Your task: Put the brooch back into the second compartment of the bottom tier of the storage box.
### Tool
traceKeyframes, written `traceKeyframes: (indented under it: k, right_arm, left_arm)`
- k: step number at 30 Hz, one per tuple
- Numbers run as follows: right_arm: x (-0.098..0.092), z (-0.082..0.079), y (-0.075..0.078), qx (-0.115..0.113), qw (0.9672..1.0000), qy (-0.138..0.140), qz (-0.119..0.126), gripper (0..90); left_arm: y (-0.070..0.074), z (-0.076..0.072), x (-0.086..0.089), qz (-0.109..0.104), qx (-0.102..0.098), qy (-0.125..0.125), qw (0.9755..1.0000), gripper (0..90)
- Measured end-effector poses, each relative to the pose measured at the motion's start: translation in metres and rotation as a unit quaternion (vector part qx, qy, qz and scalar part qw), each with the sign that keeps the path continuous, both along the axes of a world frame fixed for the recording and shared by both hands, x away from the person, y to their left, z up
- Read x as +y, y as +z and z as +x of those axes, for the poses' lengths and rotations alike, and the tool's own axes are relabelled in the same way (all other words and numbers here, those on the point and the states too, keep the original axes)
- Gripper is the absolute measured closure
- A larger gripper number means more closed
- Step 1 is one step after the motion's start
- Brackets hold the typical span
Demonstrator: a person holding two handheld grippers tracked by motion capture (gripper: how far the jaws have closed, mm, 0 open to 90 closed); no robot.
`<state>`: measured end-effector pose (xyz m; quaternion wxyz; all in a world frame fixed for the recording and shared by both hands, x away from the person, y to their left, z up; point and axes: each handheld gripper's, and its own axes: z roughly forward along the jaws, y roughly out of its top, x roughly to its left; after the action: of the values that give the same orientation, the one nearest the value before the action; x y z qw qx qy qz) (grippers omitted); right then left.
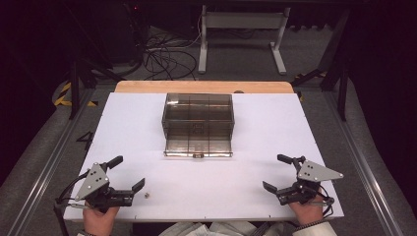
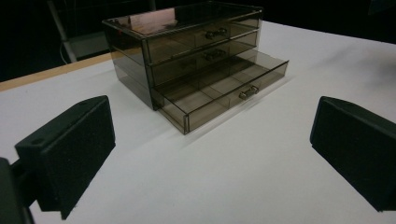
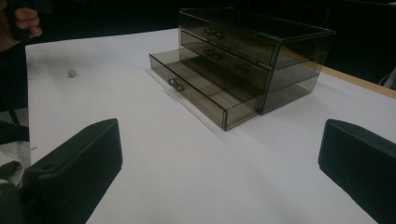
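Two grippers rest at the near corners of the white bench (image 1: 275, 118), left gripper (image 1: 126, 175) and right gripper (image 1: 273, 172) both with jaws wide and empty, likely staged before reaching. Smoky clear-plastic three-drawer organiser (image 1: 198, 124) sits mid-bench, bottom drawer (image 2: 224, 95) pulled out, probably to receive the tiny pale object (image 1: 146, 195) just beside the left gripper. High view and right gripper view catch that object (image 3: 71, 73); gripper views show the drawer knobs.

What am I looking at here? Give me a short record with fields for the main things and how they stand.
Surface: white table top
Box: smoky clear drawer box, three drawers
Bottom drawer: pulled out, looks empty
Upper drawers: pushed in
Small item: tiny pale piece lying beside the left gripper
Left gripper: jaws wide open, holding nothing
Right gripper: jaws wide open, holding nothing
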<state>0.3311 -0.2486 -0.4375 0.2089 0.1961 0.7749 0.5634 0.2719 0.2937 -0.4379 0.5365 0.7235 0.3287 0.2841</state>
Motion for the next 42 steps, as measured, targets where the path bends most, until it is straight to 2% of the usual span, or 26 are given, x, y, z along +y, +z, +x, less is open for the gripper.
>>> traceKeyframes:
  k: [3,8,27,30,39,42]
  right_arm:
    - [0.000,-0.001,0.000,-0.003,1.0000,0.004,0.002,1.4]
    - [0.000,-0.001,-0.002,0.007,1.0000,0.003,0.003,2.2]
    - [0.003,0.001,-0.004,0.019,0.9997,0.013,-0.002,3.0]
    - [0.004,0.003,-0.006,0.031,0.9994,0.015,-0.007,3.2]
    - [0.005,0.005,-0.007,0.034,0.9993,0.016,-0.006,3.2]
    - [0.006,0.006,-0.008,0.036,0.9992,0.017,-0.006,3.2]
  left_arm:
    - [0.000,0.000,0.000,0.002,-0.004,0.001,1.0000,1.1]
    - [0.001,0.000,0.000,0.002,-0.004,0.002,1.0000,1.1]
    - [0.002,0.001,-0.001,0.009,0.000,0.003,1.0000,1.5]
    - [0.004,0.000,0.000,0.015,-0.002,0.009,0.9999,1.7]
    - [0.009,0.004,0.000,0.010,0.004,0.005,0.9999,1.8]
    - [0.012,0.007,-0.001,0.015,0.004,0.002,0.9999,1.8]
